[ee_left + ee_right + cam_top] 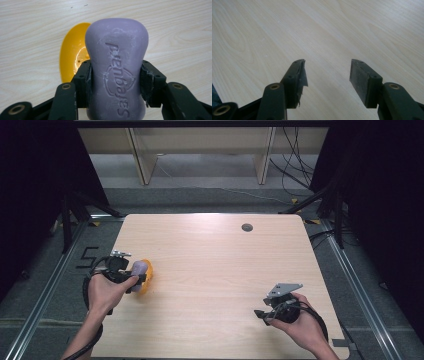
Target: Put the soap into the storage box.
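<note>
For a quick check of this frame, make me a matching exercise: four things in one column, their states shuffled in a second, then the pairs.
Things:
1. purple soap bar
2. yellow soap dish
3. left hand-held gripper
4. right hand-held gripper

States:
A. open, over bare wood
B. lying on the table, partly hidden behind the soap
C. clamped between two black jaws
D. shut on something

Pairs: 1-C, 2-B, 3-D, 4-A

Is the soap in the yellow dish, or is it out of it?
Out. The left gripper holds the soap above the dish.
</note>
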`<state>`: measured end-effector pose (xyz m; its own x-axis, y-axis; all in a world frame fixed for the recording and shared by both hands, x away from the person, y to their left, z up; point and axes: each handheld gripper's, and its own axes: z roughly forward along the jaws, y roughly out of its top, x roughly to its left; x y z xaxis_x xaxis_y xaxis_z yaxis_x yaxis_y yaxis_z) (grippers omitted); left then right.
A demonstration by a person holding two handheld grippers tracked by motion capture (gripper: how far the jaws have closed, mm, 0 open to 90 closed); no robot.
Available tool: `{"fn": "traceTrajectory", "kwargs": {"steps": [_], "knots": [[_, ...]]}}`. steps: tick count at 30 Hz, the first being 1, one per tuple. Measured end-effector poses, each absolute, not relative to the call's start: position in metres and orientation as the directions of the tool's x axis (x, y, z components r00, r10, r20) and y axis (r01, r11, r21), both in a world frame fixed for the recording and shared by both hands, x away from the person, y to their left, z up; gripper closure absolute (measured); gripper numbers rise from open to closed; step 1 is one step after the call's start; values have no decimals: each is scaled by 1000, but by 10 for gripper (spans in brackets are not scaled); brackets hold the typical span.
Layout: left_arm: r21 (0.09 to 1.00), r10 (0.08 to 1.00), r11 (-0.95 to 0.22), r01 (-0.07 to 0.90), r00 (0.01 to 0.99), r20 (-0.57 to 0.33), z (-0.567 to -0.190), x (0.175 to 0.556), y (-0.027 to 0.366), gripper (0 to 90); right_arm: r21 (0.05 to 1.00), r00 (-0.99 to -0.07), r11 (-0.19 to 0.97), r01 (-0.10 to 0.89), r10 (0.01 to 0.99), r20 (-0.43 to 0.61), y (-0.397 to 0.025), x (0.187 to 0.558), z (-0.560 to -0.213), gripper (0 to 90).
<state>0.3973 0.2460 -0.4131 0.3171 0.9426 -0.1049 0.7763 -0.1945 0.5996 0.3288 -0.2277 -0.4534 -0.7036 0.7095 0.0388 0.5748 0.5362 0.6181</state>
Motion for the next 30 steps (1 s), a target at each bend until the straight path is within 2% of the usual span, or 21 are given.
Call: {"fn": "traceTrajectory", "kwargs": {"steps": [22,23,30], "knots": [[575,954,-194,795,290,-79,-419,422,248,491,599,-694,531,600,717,59,-229,327,-451,461],[578,957,-186,794,279,-76,-420,424,248,491,623,-698,526,580,715,46,-228,328,-454,461],[571,962,-181,801,265,-68,-425,429,249,491,625,-707,534,570,706,41,-228,328,-453,461]]}}
